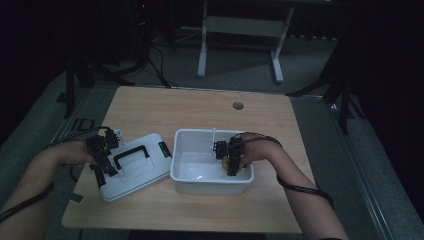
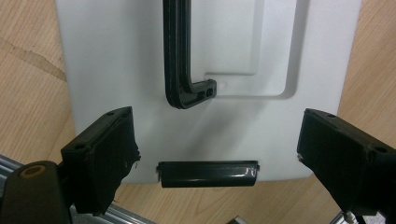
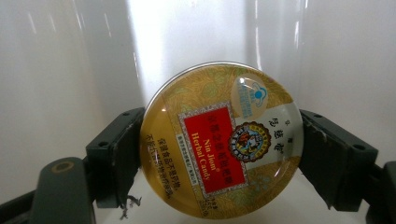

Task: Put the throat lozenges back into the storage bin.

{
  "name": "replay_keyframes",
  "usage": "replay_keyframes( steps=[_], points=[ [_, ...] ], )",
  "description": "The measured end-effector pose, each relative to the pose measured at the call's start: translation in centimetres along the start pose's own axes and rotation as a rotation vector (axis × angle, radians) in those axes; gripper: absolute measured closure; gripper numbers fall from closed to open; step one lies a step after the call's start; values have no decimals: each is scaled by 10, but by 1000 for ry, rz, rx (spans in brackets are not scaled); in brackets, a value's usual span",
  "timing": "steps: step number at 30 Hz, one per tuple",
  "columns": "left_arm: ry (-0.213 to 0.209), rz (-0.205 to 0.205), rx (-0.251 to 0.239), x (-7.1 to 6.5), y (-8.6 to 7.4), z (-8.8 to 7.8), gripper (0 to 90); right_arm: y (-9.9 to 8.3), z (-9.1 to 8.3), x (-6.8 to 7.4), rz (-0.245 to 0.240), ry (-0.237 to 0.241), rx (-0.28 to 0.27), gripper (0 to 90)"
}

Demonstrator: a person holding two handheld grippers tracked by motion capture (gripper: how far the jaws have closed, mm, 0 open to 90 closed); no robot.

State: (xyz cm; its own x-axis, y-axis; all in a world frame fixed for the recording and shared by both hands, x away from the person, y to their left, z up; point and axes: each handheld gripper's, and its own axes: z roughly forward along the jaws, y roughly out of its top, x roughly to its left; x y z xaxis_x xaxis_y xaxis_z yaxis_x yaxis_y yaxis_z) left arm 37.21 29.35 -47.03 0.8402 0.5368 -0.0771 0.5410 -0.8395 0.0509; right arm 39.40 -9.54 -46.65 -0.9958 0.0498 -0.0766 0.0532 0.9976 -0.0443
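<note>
A round gold candy tin (image 3: 222, 140) with a red label sits between the jaws of my right gripper (image 3: 222, 149), which is shut on it. In the high view that right gripper (image 1: 229, 159) and the tin (image 1: 225, 162) are down inside the white plastic box (image 1: 210, 185), near its right side. The box's white lid (image 1: 131, 167) with a black handle (image 2: 180, 60) lies flat on the table left of the box. My left gripper (image 1: 101, 159) hovers over the lid's left end, open, its jaws standing wide on either side of the black latch (image 2: 208, 173).
The wooden table (image 1: 200, 107) has a round grommet hole (image 1: 238, 105) at the back. Cables trail from both grippers across the forearms. Beyond the table's far edge stand a white desk frame (image 1: 240, 30) and dark tripod legs on grey floor.
</note>
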Motion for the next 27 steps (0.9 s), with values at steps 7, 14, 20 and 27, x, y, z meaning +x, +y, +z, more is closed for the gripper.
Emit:
replay_keyframes(
  steps=[7,14,20,27],
  points=[
    [-3,-6,3,0,-1,0,113,2,6,-2,16,4,21,200],
    [-9,-3,9,0,-1,1,117,4,10,-4,8,-8,37,161],
    [-8,-1,9,0,0,1,117,4,6,-3,8,1,17,146],
    [-7,-2,9,-1,0,1,117,0,-11,0,-7,15,-19,140]
  ],
)
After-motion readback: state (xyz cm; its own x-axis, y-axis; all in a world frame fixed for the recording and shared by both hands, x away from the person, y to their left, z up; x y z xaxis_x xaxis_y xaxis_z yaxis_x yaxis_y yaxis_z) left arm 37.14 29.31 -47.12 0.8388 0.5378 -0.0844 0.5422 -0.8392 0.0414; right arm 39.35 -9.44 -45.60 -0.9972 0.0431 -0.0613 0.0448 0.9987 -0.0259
